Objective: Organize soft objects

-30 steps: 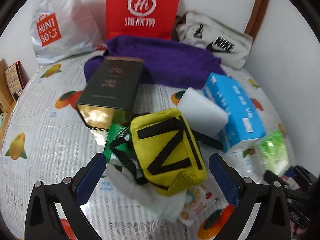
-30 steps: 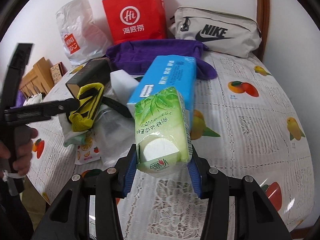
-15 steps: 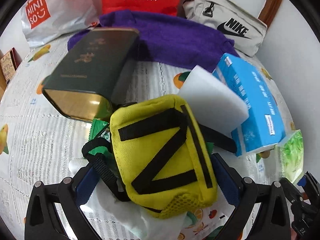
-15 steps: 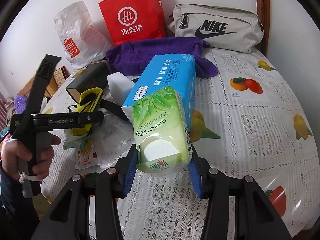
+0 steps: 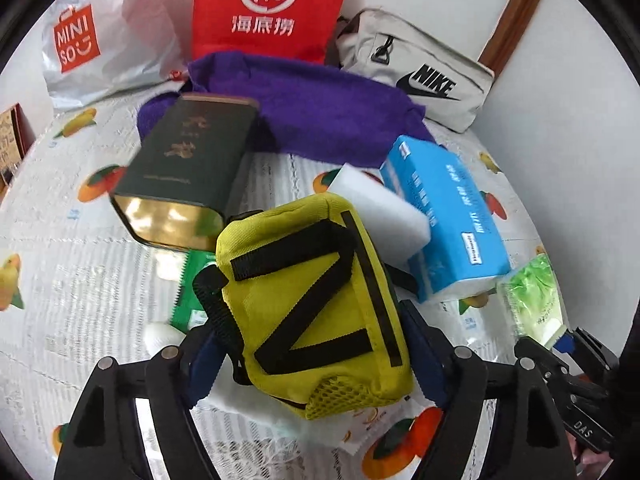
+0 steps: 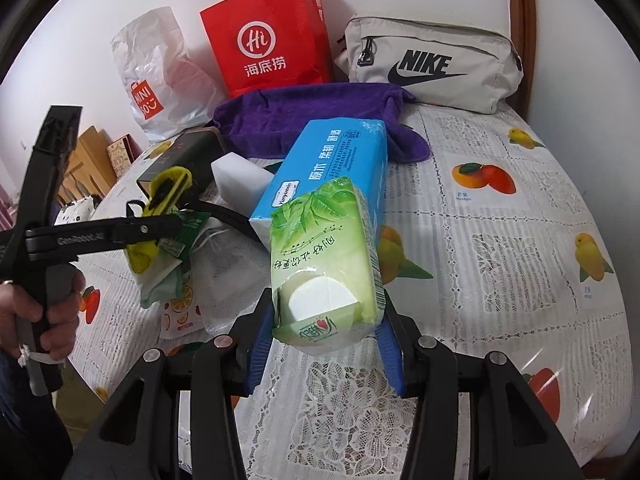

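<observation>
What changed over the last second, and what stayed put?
The left gripper moved in around the yellow pouch, and its jaws are closing on it from both sides. The right gripper kept its grip on the green tissue pack, unmoved. The rest of the table's clutter lies as before.

Yellow pouch (image 5: 316, 304) with black stripes, purple towel (image 5: 320, 108)

Left wrist view looking steeply down and close over the yellow pouch (image 5: 316, 304), right wrist view angled down from the table's (image 6: 500, 240) near edge, both facing the back wall, sharing the red bag (image 5: 272, 8), purple towel (image 6: 312, 116), blue tissue pack (image 5: 448, 216)
</observation>
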